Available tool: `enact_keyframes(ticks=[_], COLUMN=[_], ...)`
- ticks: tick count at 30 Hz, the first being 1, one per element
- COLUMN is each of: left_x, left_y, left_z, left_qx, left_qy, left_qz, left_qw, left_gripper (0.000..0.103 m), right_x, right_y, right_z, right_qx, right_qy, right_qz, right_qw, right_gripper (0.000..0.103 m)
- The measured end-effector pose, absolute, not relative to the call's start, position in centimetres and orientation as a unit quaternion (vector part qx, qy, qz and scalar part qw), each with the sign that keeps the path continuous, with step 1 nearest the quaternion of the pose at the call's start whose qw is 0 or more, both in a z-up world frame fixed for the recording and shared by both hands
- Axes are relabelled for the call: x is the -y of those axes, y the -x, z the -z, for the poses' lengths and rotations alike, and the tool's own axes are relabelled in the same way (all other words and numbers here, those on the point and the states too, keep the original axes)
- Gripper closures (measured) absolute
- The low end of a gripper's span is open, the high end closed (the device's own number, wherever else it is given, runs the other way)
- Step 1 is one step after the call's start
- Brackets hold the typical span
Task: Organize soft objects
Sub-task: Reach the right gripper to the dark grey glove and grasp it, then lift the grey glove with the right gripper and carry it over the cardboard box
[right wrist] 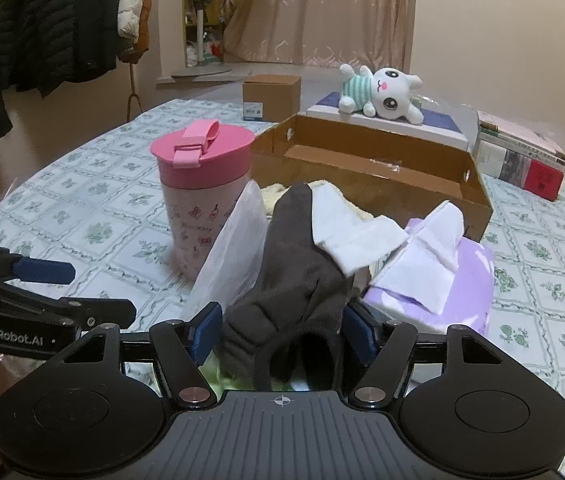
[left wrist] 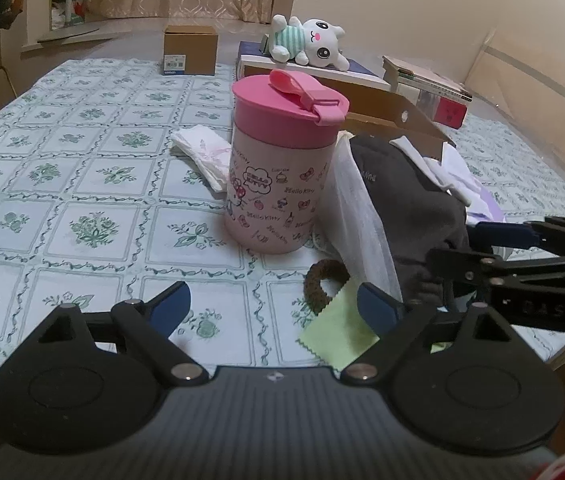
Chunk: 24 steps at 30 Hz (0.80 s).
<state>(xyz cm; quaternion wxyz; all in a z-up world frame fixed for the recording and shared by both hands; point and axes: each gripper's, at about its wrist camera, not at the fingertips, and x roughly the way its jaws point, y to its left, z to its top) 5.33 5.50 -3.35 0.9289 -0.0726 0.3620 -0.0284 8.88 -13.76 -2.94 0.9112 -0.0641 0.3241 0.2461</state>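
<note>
A dark grey garment (right wrist: 294, 280) is heaped on the counter (right wrist: 82, 208) before the cardboard box (right wrist: 366, 168), beside the pink cup (right wrist: 202, 192). It is flanked by the right tongs (right wrist: 282, 336), whether pressed cannot be told. The left tongs (left wrist: 278, 308) are spread, grasping nothing.

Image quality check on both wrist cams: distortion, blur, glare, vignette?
Left wrist view: strong fisheye bowing of the patterned tablecloth, black corners, dim warm indoor light, pink cup sharp, no glare. Right wrist view: same barrel distortion and vignette, the dark grey cloth near the lens is slightly soft, the plush toy is crisp.
</note>
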Motion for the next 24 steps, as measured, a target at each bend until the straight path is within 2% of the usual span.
enact_keyframes(ticks=[9, 12, 15, 20, 24], left_x=[-6.0, -6.1, -6.0, -5.8, -5.4], left_y=[-6.1, -5.9, -5.6, -5.2, -4.8], left_z=[3.5, 3.6, 3.6, 3.2, 2.5], left_qx=[-0.361, -0.364, -0.365, -0.363, -0.357], left_qy=[0.084, 0.086, 0.086, 0.087, 0.085], left_qz=[0.027, 0.028, 0.029, 0.033, 0.037], left_qw=[0.928, 0.927, 0.926, 0.927, 0.93], left_gripper=[0.017, 0.017, 0.017, 0.018, 0.018], right_x=[12.2, 11.8, 12.0, 12.8, 13.6], right_y=[-10.4, -10.3, -10.0, -9.3, -8.7], right_z=[3.8, 4.0, 3.6, 2.0, 0.1], right_qx=[-0.326, -0.323, -0.315, -0.296, -0.273], right_qy=[0.089, 0.105, 0.108, 0.101, 0.1], right_qz=[-0.244, -0.242, -0.237, -0.23, -0.23], right_qw=[0.909, 0.909, 0.913, 0.922, 0.929], right_gripper=[0.042, 0.058, 0.079, 0.086, 0.088])
